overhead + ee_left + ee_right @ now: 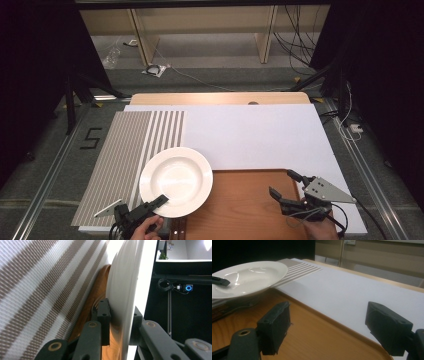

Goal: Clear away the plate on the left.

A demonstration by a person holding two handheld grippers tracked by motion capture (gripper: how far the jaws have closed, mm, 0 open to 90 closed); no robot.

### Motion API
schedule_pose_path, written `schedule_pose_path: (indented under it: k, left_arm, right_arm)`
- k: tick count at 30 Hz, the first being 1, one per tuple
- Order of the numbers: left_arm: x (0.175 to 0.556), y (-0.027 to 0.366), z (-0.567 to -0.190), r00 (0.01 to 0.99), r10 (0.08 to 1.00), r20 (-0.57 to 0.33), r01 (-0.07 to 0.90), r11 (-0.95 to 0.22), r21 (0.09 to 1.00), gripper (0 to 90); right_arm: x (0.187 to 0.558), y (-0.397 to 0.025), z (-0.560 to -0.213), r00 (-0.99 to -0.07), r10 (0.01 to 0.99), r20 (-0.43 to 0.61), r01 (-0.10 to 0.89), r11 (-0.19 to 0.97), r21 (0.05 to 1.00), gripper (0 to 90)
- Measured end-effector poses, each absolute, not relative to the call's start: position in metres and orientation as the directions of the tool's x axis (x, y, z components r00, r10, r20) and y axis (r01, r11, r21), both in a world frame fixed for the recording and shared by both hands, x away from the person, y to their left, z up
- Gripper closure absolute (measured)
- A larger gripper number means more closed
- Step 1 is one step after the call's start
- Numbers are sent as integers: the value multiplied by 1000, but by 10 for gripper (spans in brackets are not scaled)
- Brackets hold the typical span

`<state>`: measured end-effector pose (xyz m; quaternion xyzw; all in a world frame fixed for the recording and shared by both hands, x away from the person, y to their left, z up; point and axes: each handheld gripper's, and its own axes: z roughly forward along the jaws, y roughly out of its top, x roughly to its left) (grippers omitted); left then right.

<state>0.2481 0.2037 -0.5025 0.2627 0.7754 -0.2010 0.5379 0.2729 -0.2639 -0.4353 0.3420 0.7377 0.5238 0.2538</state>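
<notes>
Plate (176,181): white, deep-rimmed, held clear of the surface, overlapping the left edge of the tray (245,210) and the striped mat (131,150) beside it. Left gripper (159,202): at the plate's near rim, jaws clamped on that rim, one jaw above and one below. Right gripper (286,184): over the tray's right part, well apart from the plate, jaws wide apart, holding nothing. Tray: wooden, lying on the white sheet (260,135).

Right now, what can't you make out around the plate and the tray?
- Plate underside: hidden by the plate itself in the high view.
- Tray near edge: cut off by the bottom of the high view.
- Plate face in the left gripper view: edge-on and blurred.
- Left gripper lower jaw: under the rim.
</notes>
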Motion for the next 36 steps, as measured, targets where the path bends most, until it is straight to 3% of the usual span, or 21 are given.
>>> schedule_pose_path:
  k: [36]
  left_arm:
    - [251,137,-507,-210,300,-931,821,571,-2,769]
  right_arm:
    - [273,-263,-435,-637,771,-17,234,214,948,210]
